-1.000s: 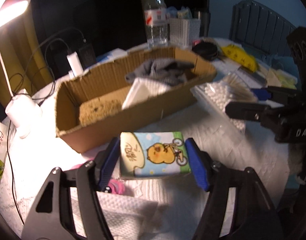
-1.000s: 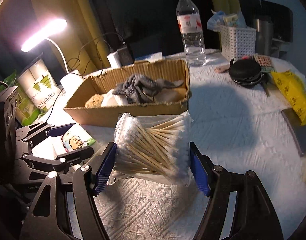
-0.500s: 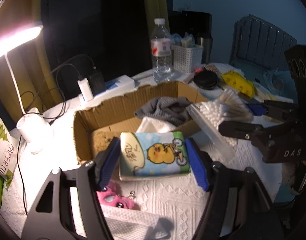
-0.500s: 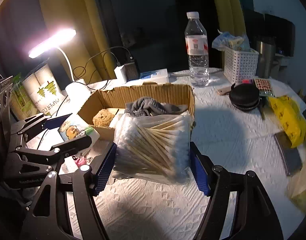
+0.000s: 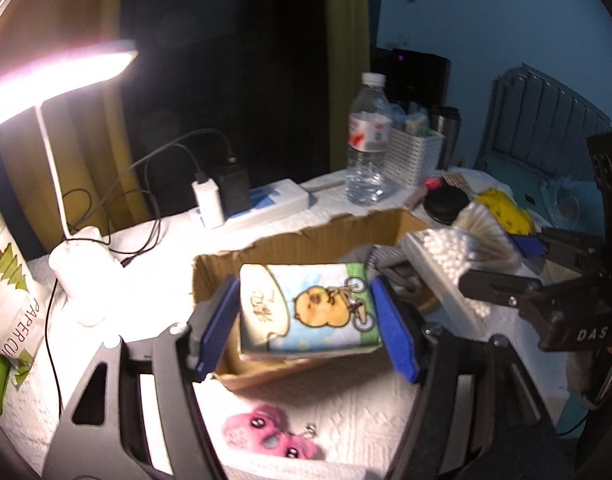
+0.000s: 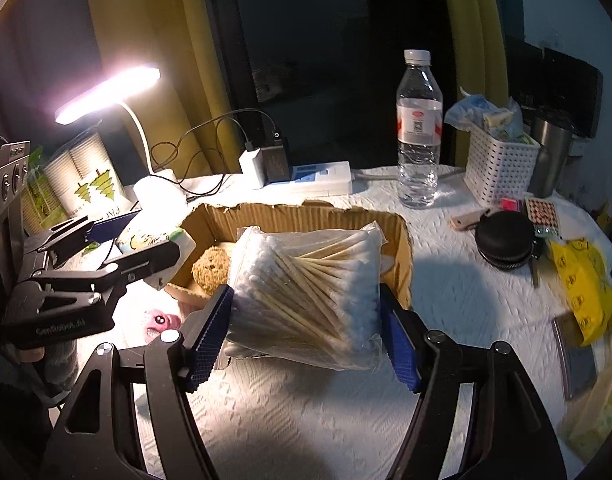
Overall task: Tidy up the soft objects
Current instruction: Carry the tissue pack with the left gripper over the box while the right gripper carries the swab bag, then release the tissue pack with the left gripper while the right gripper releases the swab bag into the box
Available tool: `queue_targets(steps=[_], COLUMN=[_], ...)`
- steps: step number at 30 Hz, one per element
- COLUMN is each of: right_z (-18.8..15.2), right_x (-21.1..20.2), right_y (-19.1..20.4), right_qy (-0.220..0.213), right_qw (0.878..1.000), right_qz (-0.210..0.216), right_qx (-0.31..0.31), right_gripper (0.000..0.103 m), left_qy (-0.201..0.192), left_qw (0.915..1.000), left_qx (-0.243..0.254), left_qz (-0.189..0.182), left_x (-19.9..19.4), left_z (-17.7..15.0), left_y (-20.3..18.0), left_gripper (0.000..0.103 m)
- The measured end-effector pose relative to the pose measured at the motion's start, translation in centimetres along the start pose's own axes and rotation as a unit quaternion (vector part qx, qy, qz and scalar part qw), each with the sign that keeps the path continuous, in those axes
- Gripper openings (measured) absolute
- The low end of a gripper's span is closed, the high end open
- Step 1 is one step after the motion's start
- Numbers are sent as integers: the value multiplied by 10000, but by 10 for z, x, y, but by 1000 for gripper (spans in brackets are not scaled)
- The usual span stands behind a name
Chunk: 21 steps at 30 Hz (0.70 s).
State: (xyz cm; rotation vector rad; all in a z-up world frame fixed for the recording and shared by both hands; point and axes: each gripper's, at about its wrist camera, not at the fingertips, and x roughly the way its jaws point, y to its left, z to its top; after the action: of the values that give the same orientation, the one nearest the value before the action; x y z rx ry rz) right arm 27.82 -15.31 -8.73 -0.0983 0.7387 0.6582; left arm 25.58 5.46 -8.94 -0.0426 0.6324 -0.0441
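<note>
Below the left gripper [image 5: 306, 326] a pink plush toy [image 5: 270, 438] lies on the table. Its blue pads pinch a tissue pack [image 5: 309, 312], long side crosswise, above the cardboard box [image 6: 298, 216]. The right gripper [image 6: 306, 334] clamps a bag of cotton swabs [image 6: 306, 288], sticks slanting away-right, over the box's near wall; a water bottle [image 6: 419, 128] stands beyond.

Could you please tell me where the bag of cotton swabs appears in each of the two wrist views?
Left wrist view: the bag of cotton swabs is at right of centre, gripped by the right gripper.
Right wrist view: lower centre, between the blue pads.
Shared landmark: the cardboard box behind it.
</note>
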Motion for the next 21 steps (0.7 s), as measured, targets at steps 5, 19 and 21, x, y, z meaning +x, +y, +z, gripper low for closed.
queue_targets(steps=[5, 19, 21], right_z=[11, 35, 37], right_x=[12, 59, 67], right_y=[4, 16, 17], right_qy=[13, 192, 230], right_qw=[10000, 9995, 9994], right_qz=[50, 151, 149], right_qx=[-64, -194, -198], right_gripper=[73, 74, 74], left_qy=[28, 258, 266], left_qw=[9996, 9973, 9971], left_qx=[-265, -690, -706], left_qz=[31, -75, -69], left_x=[14, 45, 48], left_z=[1, -7, -7], left_y=[20, 48, 49], left_gripper=[68, 71, 79])
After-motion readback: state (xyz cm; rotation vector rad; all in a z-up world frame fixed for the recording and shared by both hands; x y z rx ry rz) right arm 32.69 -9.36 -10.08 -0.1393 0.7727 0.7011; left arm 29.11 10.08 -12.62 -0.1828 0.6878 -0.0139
